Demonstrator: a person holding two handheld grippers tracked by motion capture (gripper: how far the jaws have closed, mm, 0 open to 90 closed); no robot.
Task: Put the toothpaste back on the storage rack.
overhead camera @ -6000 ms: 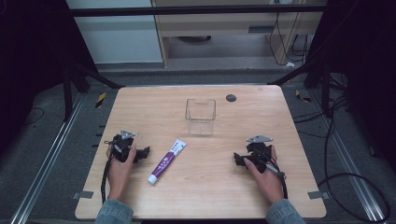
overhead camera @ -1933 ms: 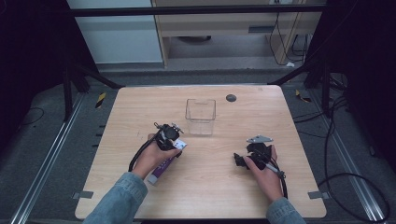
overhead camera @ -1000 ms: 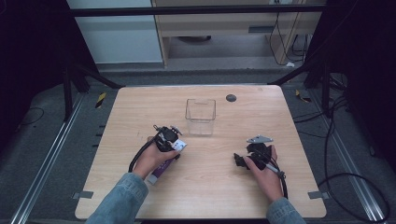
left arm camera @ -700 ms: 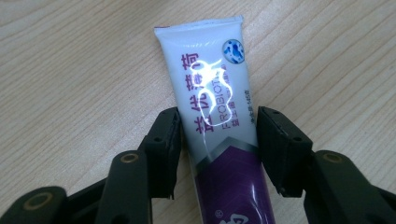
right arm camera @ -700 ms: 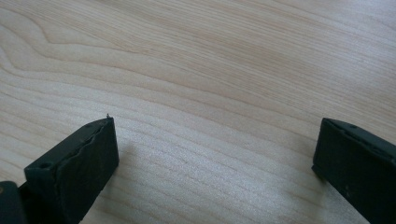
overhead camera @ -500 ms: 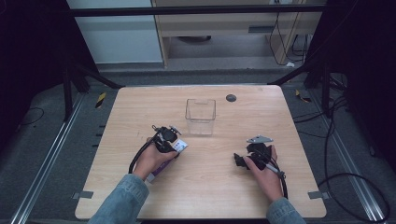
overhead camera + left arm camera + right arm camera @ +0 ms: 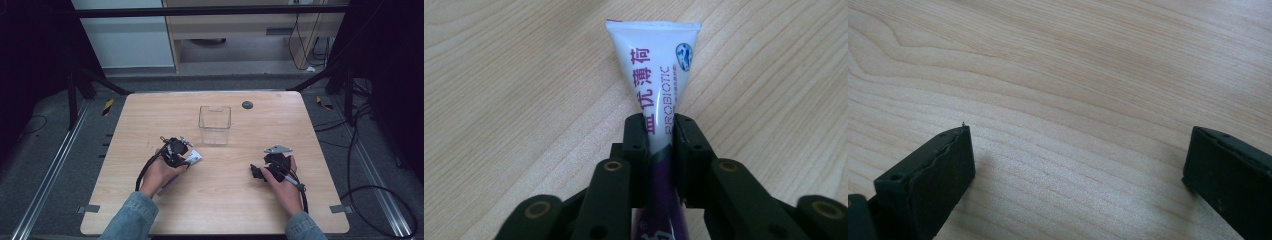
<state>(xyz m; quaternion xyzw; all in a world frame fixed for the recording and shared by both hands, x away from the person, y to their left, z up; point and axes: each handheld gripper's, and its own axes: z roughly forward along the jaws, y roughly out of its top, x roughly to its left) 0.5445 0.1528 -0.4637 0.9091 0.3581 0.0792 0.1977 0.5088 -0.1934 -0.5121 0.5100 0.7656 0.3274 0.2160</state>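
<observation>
Left hand-held gripper (image 7: 659, 135) clamped on tube (image 7: 656, 80), near box (image 7: 214, 125); right hand-held gripper (image 7: 1078, 165) wide open over bench (image 7: 260, 210).

Left gripper (image 7: 660, 131) at bottom centre of frame, black jaws clamped on tube (image 7: 658, 75). Tube white toward flat crimped end at top centre, purple low between jaws; purple print reads "PROBIOTIC". Light wood counter (image 7: 514, 90) fills background.

The left gripper (image 7: 660, 131) has crossed to, clamped the toothpaste tube (image 7: 659, 85).
</observation>
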